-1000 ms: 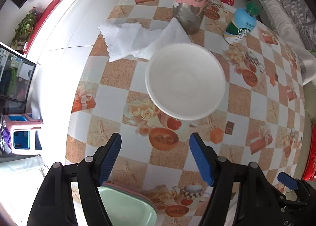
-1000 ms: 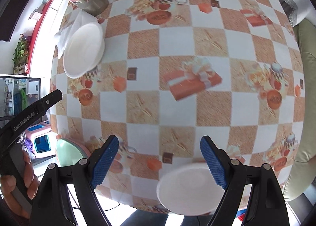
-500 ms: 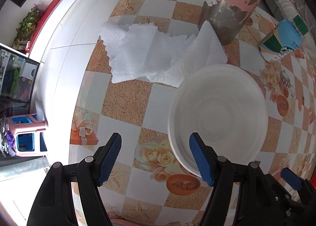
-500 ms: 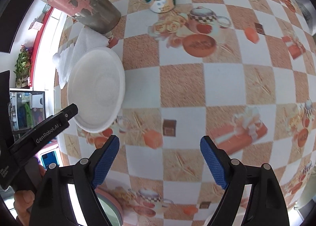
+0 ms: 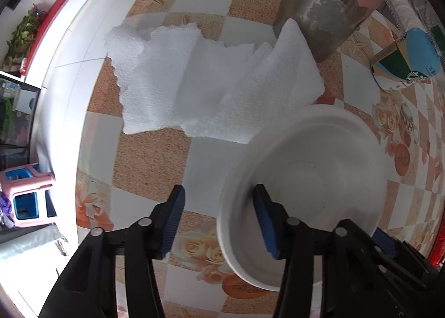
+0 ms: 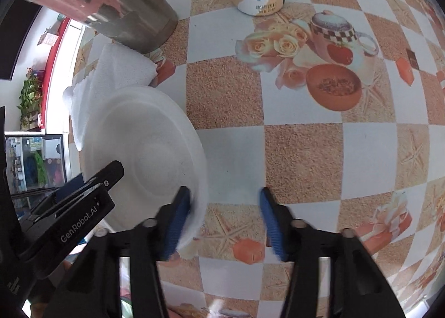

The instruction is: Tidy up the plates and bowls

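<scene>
One white bowl [image 5: 314, 179], two grippers.

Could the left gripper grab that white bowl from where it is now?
Probably yes. The left gripper is open and straddles the near rim of the white bowl, one finger inside, one outside. Nothing blocks it; the paper towel lies beyond.

A plain white bowl [image 5: 314, 179] sits upright and empty on the checked desk [image 6: 306, 151]. It is round and shallow with a wide rim, and its far edge rests on a crumpled white paper towel [image 5: 211, 81].
</scene>
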A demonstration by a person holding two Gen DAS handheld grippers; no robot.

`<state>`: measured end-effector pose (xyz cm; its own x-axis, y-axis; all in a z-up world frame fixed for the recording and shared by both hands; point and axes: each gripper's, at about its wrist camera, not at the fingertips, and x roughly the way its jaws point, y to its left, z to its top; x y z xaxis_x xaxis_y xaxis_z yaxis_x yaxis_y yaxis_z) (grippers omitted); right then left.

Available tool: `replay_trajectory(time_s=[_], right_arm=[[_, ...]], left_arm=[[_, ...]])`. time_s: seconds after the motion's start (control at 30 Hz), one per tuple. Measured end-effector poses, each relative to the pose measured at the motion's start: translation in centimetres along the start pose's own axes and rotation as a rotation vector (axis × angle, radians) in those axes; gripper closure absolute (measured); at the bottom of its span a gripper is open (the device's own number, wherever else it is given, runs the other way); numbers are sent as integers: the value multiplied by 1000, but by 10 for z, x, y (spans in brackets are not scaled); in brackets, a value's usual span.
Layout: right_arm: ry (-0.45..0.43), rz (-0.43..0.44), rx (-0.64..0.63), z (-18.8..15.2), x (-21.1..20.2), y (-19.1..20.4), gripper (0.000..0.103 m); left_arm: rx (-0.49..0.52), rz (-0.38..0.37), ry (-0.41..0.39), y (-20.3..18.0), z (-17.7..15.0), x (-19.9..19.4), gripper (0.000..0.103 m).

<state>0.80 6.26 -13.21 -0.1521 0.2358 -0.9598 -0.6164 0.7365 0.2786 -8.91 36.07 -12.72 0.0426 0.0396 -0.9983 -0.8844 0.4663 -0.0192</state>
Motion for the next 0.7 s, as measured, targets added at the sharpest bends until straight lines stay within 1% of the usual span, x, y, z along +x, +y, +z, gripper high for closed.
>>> replay_trajectory(time_s=[0.03, 0.07, 0.1, 0.13, 0.17, 0.27, 0.37, 0.5, 0.57, 0.7], right_arm=[[5, 24, 12, 0, 2, -1, 60], [7, 43, 13, 0, 3, 0, 68], [11, 59, 6, 0, 3, 1, 77], [20, 77, -12, -1, 4, 4, 80], [26, 82, -27, -2, 4, 6, 89], [40, 62, -33, -7, 3, 3, 89], [94, 72, -41, -21, 3, -11, 89], [134, 38, -73, -45, -3, -29, 88], [152, 21, -76, -59, -6, -42, 88], [181, -5, -82, -82, -9, -59, 88]], left_arm=[[0, -17, 1, -2, -1, 0, 64], [10, -26, 1, -4, -2, -2, 73], [29, -32, 5, -9, -5, -3, 76], [52, -28, 7, -17, -7, -4, 77], [74, -20, 7, -22, -11, -5, 77], [112, -23, 20, -35, -27, -6, 77], [107, -52, 48, -44, -47, -4, 77], [157, -34, 64, -69, -82, -7, 77], [163, -29, 76, -77, -100, -7, 77], [167, -30, 74, -89, -132, -10, 76]])
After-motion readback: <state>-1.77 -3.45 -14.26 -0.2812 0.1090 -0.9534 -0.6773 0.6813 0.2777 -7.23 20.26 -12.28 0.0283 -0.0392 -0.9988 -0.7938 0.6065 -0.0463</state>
